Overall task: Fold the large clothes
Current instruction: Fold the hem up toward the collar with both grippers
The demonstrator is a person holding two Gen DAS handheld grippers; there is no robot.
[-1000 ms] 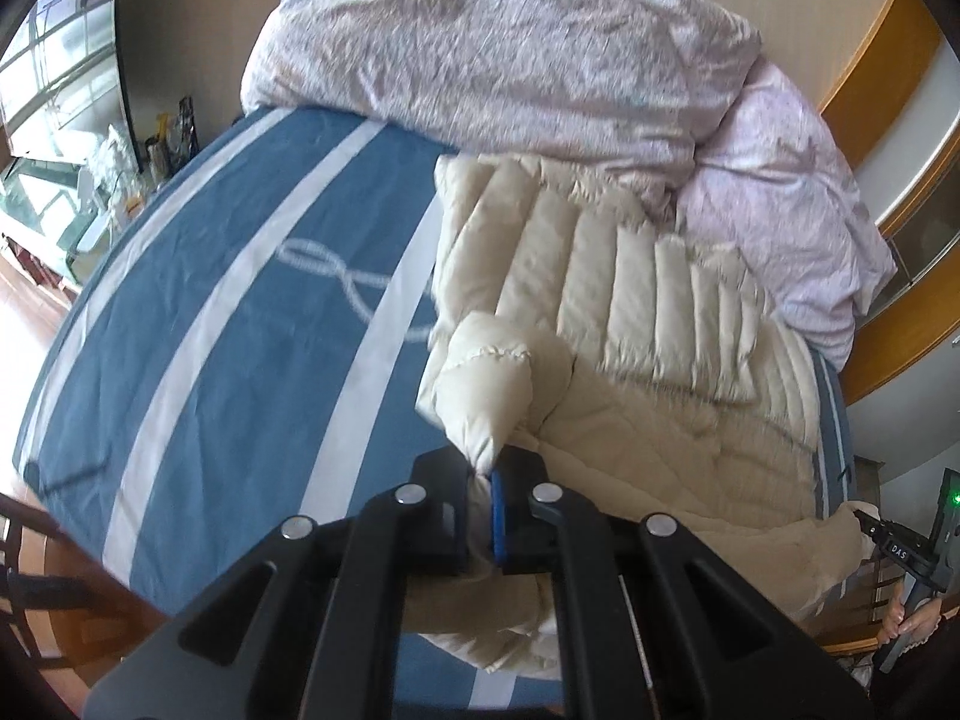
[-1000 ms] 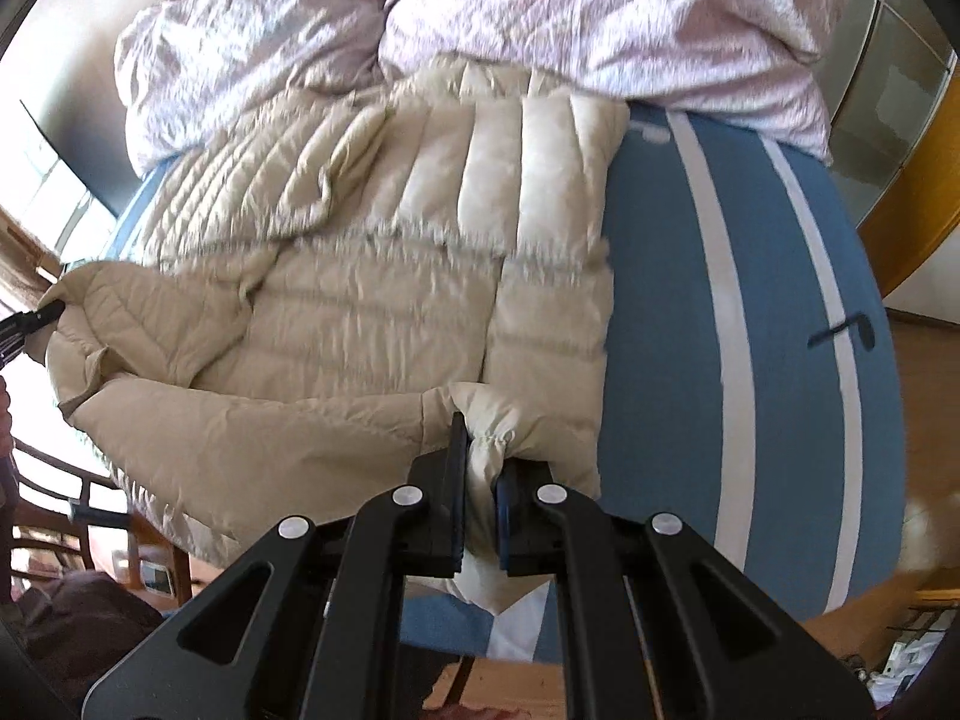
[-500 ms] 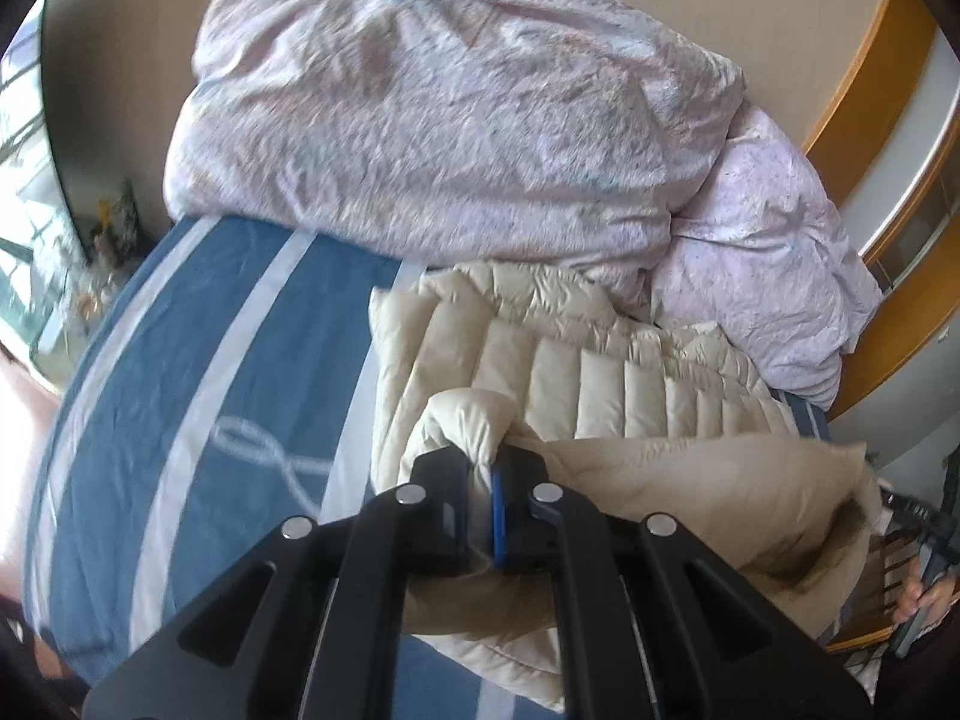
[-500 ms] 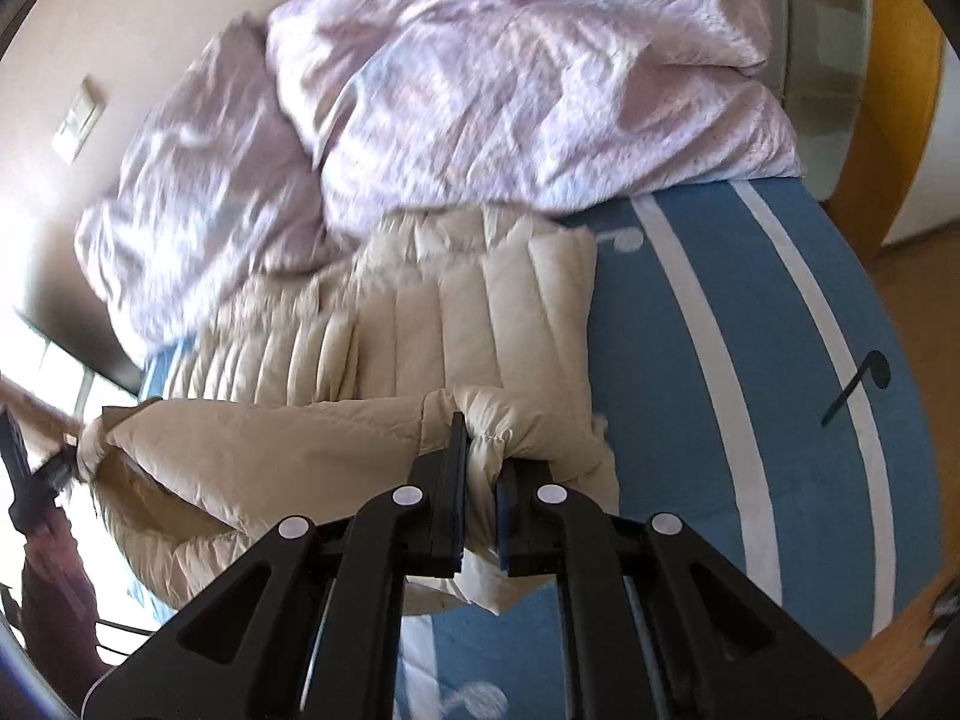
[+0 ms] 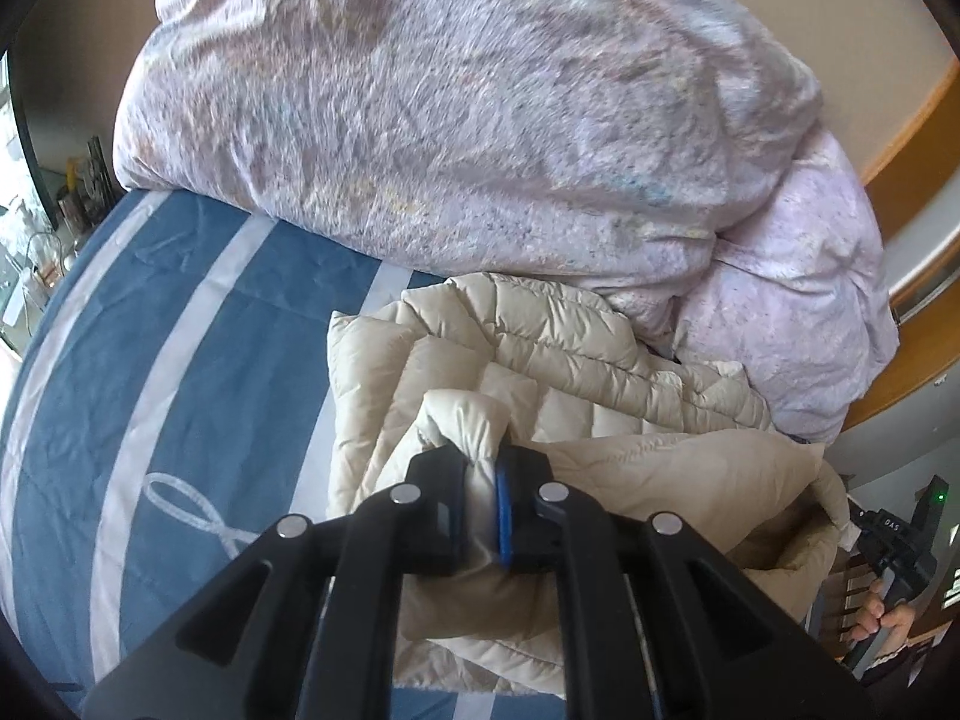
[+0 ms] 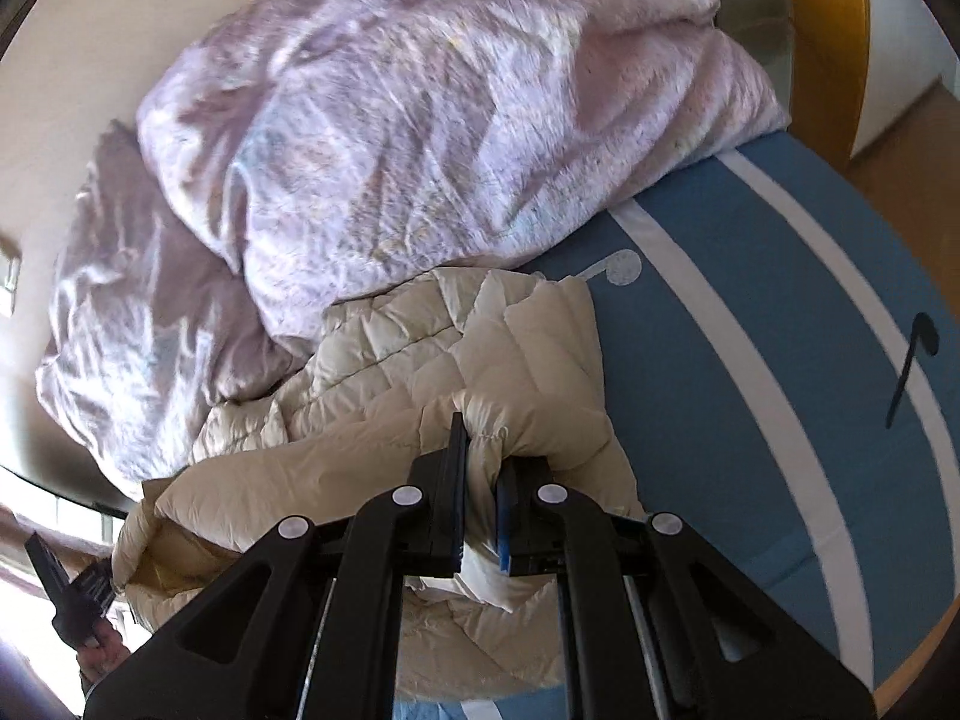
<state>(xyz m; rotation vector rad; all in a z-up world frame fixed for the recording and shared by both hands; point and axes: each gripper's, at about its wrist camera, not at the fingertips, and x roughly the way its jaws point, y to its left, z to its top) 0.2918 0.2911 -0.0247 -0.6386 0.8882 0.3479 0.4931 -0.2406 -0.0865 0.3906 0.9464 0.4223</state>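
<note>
A cream quilted down jacket [image 5: 540, 372] lies on the blue striped bed, its far end against the lilac duvet. It also shows in the right wrist view [image 6: 420, 360]. My left gripper [image 5: 483, 468] is shut on one corner of the jacket's near edge and holds it lifted over the rest. My right gripper [image 6: 483, 450] is shut on the other corner of that edge, lifted too. The held edge sags between the two grippers in a raised fold.
A bunched lilac duvet [image 5: 468, 108] fills the head of the bed, seen also in the right wrist view [image 6: 420, 120]. The blue bedspread with white stripes [image 5: 150, 360] extends left, and right in the right wrist view [image 6: 780, 330]. Cluttered shelf [image 5: 54, 222] at far left.
Both grippers have carried the jacket's near edge up and forward toward the duvet. The jacket now lies doubled over, with less of its flat quilted back showing.
</note>
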